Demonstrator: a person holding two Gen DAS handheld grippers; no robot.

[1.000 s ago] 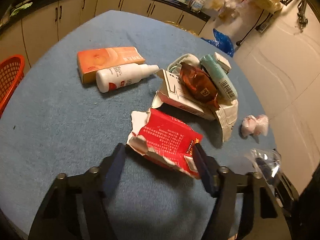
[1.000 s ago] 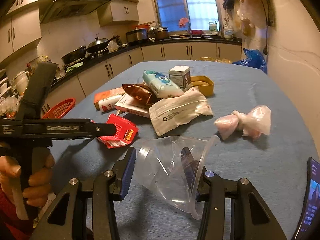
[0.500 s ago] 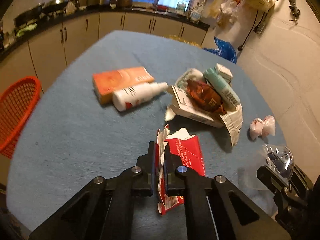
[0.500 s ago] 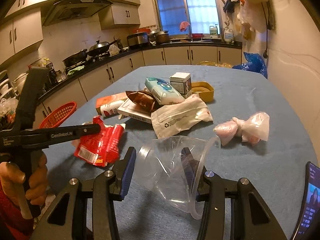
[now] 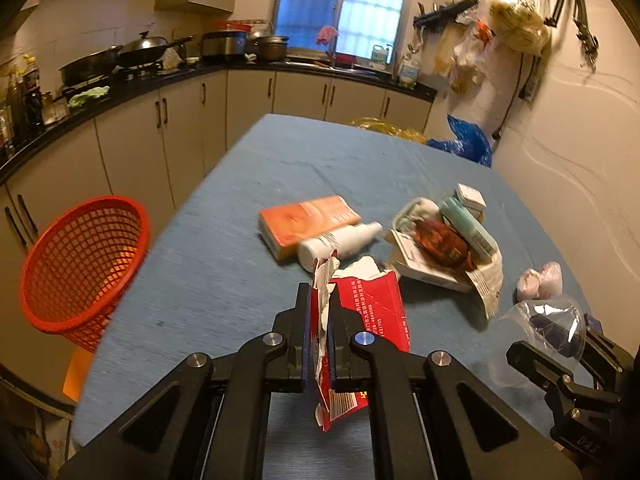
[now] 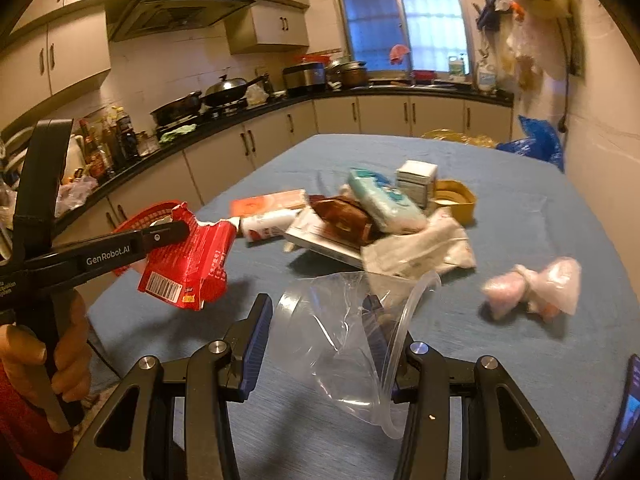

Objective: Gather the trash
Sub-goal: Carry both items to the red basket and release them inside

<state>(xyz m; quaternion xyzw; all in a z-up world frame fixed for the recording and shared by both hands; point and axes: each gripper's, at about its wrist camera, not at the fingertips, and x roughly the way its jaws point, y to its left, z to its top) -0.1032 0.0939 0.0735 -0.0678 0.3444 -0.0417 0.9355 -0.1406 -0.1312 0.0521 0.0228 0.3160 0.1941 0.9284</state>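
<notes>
Matte black all over, the left hand-held gripper (image 5: 319,312): angular linked arms, round silver rivets at the joints, one rivet tinted blue, blue pads lining the fingers. White "GenRobot.AI" lettering runs along its side. The right hand-held gripper (image 6: 316,332) matches, black frame, silver rivets, blue pads. A red sleeve (image 6: 24,432) shows below the hand (image 6: 44,356).

Beside the desk (image 5: 248,288) hangs one red basket (image 5: 82,266). On the desk: one orange box (image 5: 306,220), one white bottle (image 5: 340,242), one small white box (image 6: 416,176), one yellow lid (image 6: 454,198), one pink bag (image 6: 534,288). Held: one red wrapper (image 5: 370,308), one clear cup (image 6: 352,328).
</notes>
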